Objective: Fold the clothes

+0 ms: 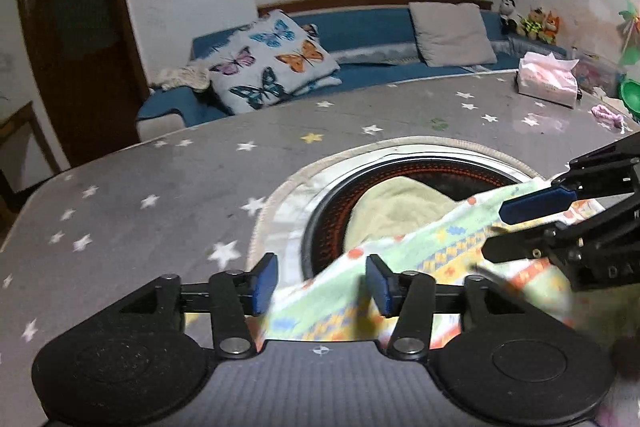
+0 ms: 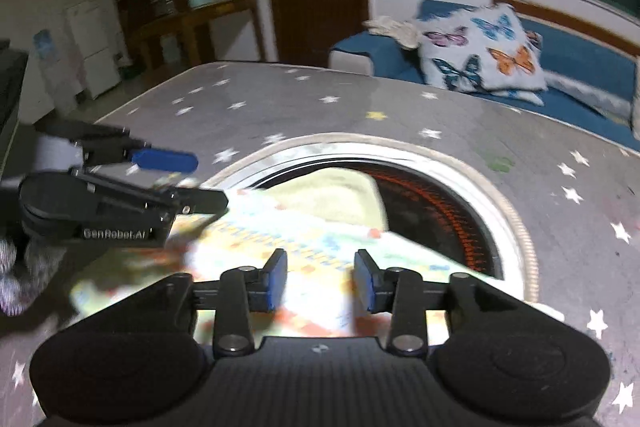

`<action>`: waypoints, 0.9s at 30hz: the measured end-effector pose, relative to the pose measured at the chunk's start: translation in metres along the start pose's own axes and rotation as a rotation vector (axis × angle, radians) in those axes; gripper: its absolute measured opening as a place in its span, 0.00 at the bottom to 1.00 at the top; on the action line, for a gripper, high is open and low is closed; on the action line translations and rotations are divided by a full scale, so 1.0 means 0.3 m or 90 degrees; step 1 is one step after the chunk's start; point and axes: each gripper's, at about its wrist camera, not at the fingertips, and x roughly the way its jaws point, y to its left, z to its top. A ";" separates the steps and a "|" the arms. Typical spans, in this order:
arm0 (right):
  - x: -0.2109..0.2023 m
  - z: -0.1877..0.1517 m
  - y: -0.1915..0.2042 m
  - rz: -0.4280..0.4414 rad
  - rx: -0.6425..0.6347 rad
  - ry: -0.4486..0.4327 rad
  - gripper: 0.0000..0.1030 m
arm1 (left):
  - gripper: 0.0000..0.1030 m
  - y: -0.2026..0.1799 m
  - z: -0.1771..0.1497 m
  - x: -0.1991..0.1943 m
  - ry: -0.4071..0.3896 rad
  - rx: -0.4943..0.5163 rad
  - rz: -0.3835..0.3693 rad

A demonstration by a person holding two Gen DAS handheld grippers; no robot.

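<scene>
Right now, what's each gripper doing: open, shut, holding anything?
Left gripper: open, the patterned cloth lies between its jaws, not pinched.
Right gripper: open over the same cloth, nothing gripped.

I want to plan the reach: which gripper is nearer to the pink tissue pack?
Right. In the left wrist view the right gripper works on the tissue pack side of the patterned cloth; the left gripper is at the cloth's opposite end. Both are far from it.
</scene>
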 end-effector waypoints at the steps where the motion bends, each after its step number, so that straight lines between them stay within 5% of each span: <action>1: -0.005 -0.007 0.019 0.004 -0.013 0.001 0.43 | 0.59 0.000 -0.016 -0.022 -0.002 0.000 0.003; 13: -0.071 -0.155 0.234 0.031 -0.120 0.001 0.49 | 0.80 -0.075 -0.209 -0.151 -0.009 0.027 0.083; 21: -0.143 -0.212 0.100 0.013 -0.002 -0.010 0.59 | 0.90 -0.039 -0.236 -0.151 -0.004 -0.041 0.101; 27: -0.209 -0.277 -0.040 -0.051 0.081 -0.022 0.58 | 0.96 -0.013 -0.242 -0.146 0.001 -0.070 0.112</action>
